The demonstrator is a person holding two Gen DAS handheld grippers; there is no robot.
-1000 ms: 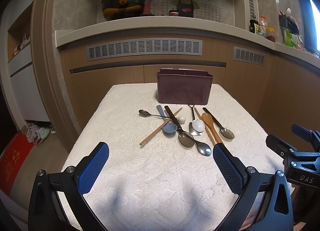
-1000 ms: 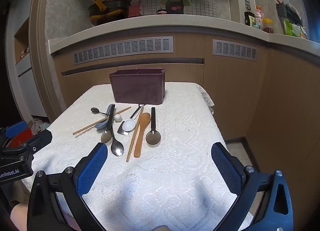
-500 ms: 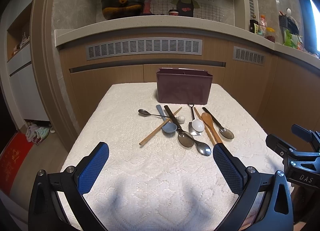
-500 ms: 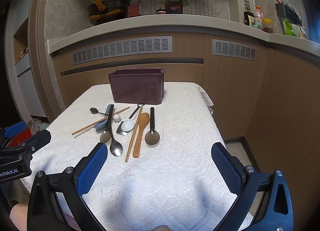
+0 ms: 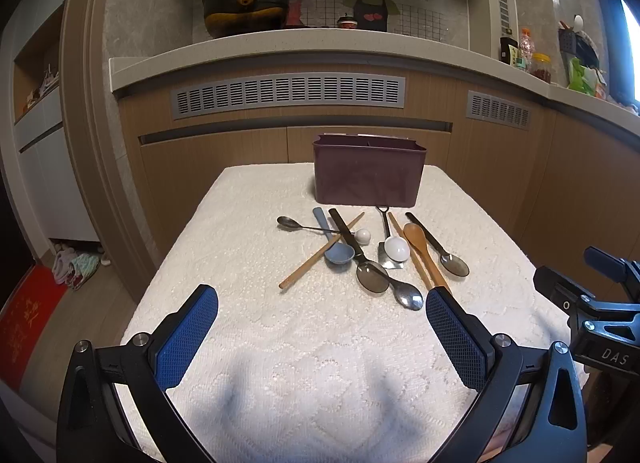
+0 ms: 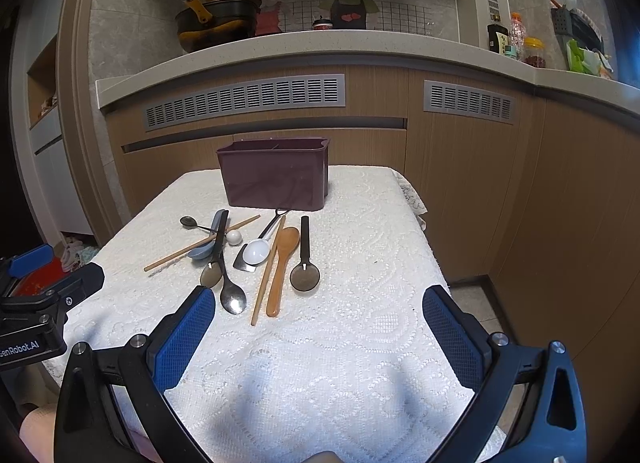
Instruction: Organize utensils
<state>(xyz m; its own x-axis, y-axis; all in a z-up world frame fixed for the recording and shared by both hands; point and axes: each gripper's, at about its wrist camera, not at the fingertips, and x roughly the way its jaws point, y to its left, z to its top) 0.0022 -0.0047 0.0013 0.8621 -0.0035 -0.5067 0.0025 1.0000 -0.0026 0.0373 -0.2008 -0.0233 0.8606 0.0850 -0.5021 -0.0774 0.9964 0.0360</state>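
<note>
Little is changed since a second ago: in both views the utensils are seen slightly nearer, and nothing on the cloth is shifted.

From the left wrist, the left gripper is held with its jaws spread wide and nothing between its blue pads, above the near part of the white tablecloth. The purple utensil holder is seen standing upright at the far end of the cloth. Just before the holder, a loose cluster is laid: a blue spoon, a chopstick crossed over it, a white spoon, a wooden spoon and a steel spoon farthest from the holder. The right gripper is partly seen well right of the cluster.

From the right wrist, the right gripper is likewise held wide and empty over the cloth. The holder is shown upright beyond the same cluster, with a black-handled spoon to the right of the wooden spoon. Part of the left gripper is seen well left of the holder.
</note>
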